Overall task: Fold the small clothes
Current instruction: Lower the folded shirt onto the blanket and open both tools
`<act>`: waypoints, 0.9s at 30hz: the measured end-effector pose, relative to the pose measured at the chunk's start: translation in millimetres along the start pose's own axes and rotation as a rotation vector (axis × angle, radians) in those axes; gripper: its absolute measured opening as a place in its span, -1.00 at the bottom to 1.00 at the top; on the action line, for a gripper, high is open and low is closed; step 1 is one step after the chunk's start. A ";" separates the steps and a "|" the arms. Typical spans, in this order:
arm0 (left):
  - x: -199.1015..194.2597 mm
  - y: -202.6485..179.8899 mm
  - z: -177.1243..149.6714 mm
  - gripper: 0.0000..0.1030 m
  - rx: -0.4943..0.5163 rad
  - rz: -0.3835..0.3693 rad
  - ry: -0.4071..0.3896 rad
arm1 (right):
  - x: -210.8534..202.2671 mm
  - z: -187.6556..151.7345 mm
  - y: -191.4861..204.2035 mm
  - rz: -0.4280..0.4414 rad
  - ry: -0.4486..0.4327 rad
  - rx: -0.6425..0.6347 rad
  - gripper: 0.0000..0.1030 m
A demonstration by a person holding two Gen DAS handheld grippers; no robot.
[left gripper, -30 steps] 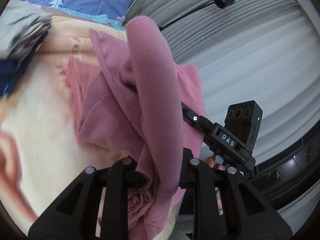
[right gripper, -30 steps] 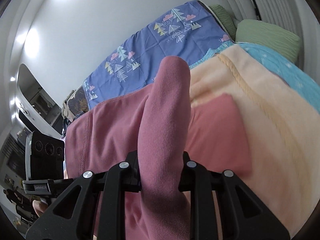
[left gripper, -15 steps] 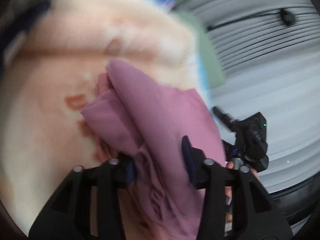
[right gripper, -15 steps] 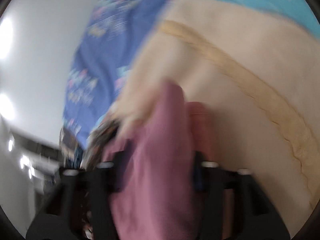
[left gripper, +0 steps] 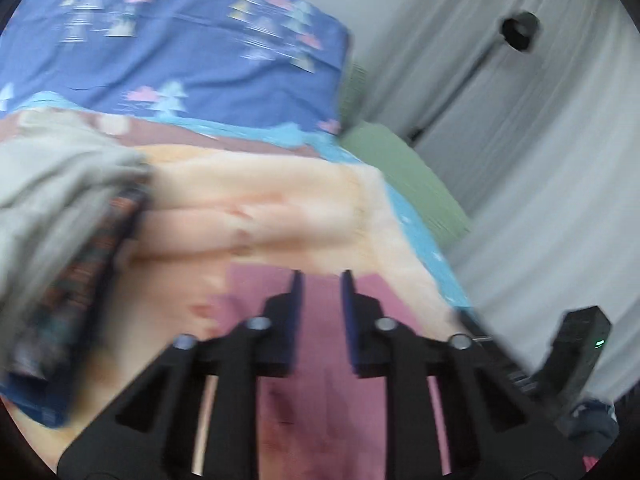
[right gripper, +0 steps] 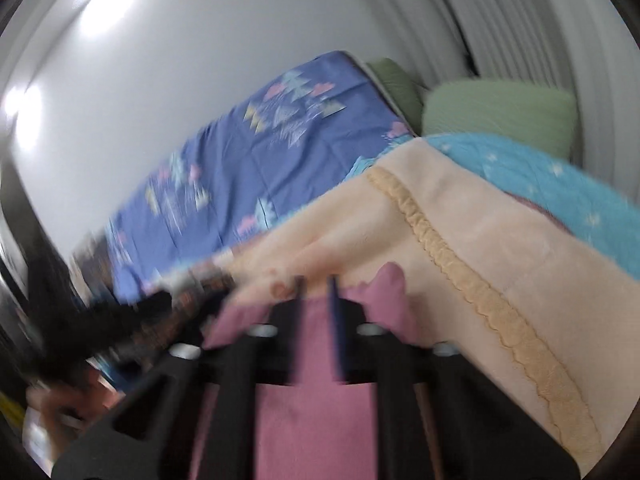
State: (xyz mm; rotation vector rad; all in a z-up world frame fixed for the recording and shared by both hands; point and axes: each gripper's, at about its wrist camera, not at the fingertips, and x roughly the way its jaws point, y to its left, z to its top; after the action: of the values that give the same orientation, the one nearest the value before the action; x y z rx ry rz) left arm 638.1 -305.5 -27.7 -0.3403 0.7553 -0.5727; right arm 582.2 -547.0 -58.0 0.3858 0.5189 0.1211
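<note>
dusty pink garment point(left gripper: 320, 396) on a peach blanket point(left gripper: 280, 200) with yellow scalloped trim point(right gripper: 480, 292). blue sheet point(left gripper: 180, 40) printed with pastel trees and pink clouds. turquoise cover point(right gripper: 560, 184) with white specks. green pillow point(right gripper: 500, 116). grey clothes point(left gripper: 52, 184).

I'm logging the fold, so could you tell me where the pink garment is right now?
The pink garment lies on the cream blanket, right under both grippers in both wrist views, with a pile of clothes to its left.

matt pink cloth garment point(left gripper: 320, 420) on fuzzy cream blanket point(right gripper: 480, 240)
</note>
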 end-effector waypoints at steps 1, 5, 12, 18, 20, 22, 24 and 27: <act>7.5 -11.5 -5.3 -0.74 0.046 0.039 0.012 | 14.0 -7.5 3.0 -0.005 0.048 -0.013 -0.88; 79.3 -34.9 -34.9 -0.73 0.208 0.224 0.167 | 50.0 -22.0 -15.3 -0.057 0.199 -0.002 -0.95; 97.9 -11.7 -66.3 -0.73 0.232 0.239 0.129 | 64.4 -42.6 -14.7 -0.134 0.237 -0.045 -1.00; 95.7 -23.2 -81.0 -0.74 0.287 0.277 0.030 | 64.9 -50.5 -4.8 -0.242 0.194 -0.138 -1.00; 85.3 -23.6 -80.5 -0.73 0.291 0.282 -0.027 | 57.8 -51.7 6.6 -0.318 0.159 -0.191 -1.00; 54.0 -21.5 -82.9 -0.10 0.253 0.310 -0.136 | 45.2 -51.8 31.3 -0.439 0.156 -0.281 -0.81; 17.3 -15.4 -88.7 0.38 0.182 0.322 -0.207 | 22.6 -57.3 61.3 -0.516 0.159 -0.370 0.07; -28.3 -21.3 -92.4 0.12 0.186 0.280 -0.154 | -33.4 -63.1 92.1 -0.529 0.096 -0.404 0.44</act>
State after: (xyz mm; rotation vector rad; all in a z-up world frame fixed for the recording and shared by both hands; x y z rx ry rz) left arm 547.0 -313.6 -65.2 -0.1021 0.5836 -0.3444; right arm 520.1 -448.4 -57.2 -0.1585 0.6596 -0.2657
